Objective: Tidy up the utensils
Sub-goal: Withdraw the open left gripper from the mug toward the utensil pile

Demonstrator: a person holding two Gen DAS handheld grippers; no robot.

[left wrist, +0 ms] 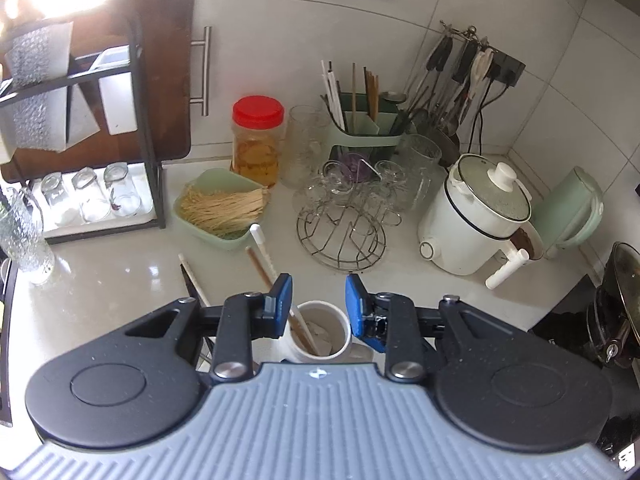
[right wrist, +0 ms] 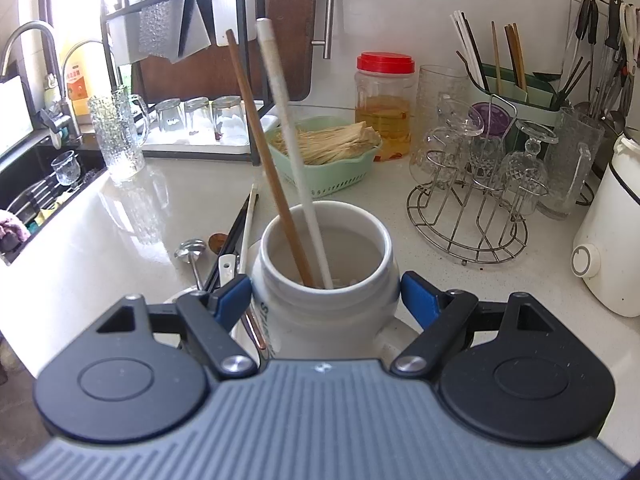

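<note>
Two chopsticks in white ceramic jar (right wrist: 325, 276).
Right gripper (right wrist: 325, 294) clamped on jar; left gripper (left wrist: 319, 305) open above rim, empty.

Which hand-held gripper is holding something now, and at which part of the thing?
The right hand-held gripper clamps the white ceramic jar by its sides, below the rim. The left hand-held gripper holds nothing.

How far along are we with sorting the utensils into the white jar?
Done: a brown chopstick and a white chopstick stand in the white jar. In hand: the right gripper clamps the jar; the left gripper is open above it, holding nothing. Left: a small ladle and more chopsticks lie on the counter beside the jar.
</note>
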